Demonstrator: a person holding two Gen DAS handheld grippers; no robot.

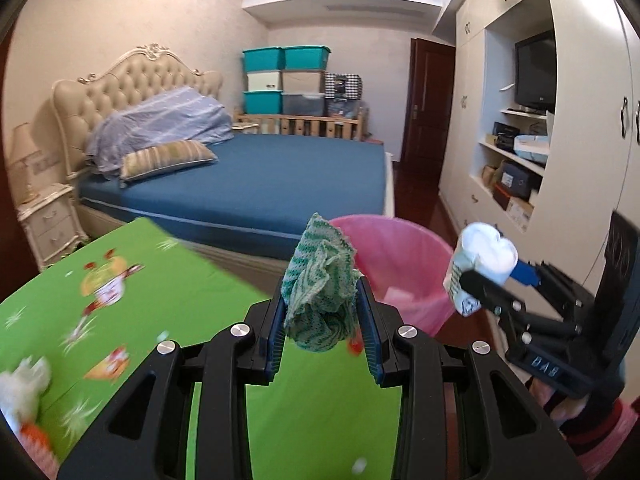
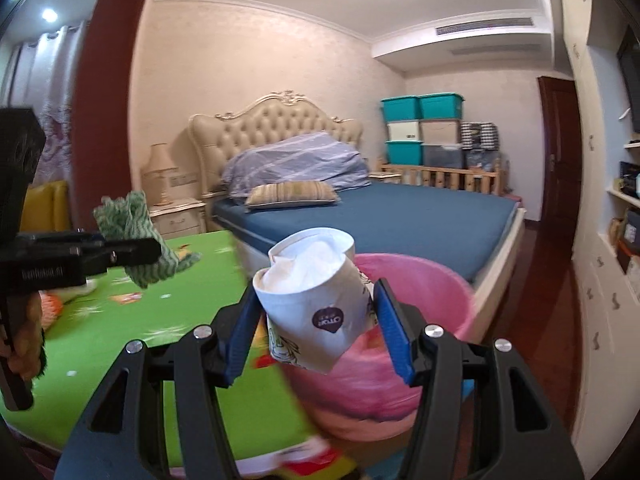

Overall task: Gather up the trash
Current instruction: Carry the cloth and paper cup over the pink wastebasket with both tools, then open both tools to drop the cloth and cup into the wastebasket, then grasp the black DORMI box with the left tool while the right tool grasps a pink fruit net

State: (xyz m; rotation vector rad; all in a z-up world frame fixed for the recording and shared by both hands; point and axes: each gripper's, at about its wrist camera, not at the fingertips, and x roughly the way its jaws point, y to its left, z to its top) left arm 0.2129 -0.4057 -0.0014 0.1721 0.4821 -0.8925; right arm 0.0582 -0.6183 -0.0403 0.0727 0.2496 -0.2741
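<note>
Near pink bin (image 1: 404, 240): left gripper (image 1: 322, 300) pinches green cloth (image 1: 320, 280); right gripper (image 2: 316, 320) clamps paper cup (image 2: 316, 300).

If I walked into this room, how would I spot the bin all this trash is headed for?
Start at the big bed with the blue sheet. Just in front of its near corner, beside the green table, stands the bin: a round one lined with a pink bag. It is the only pink thing there, right below the paper cup that the right hand-held gripper holds.
</note>
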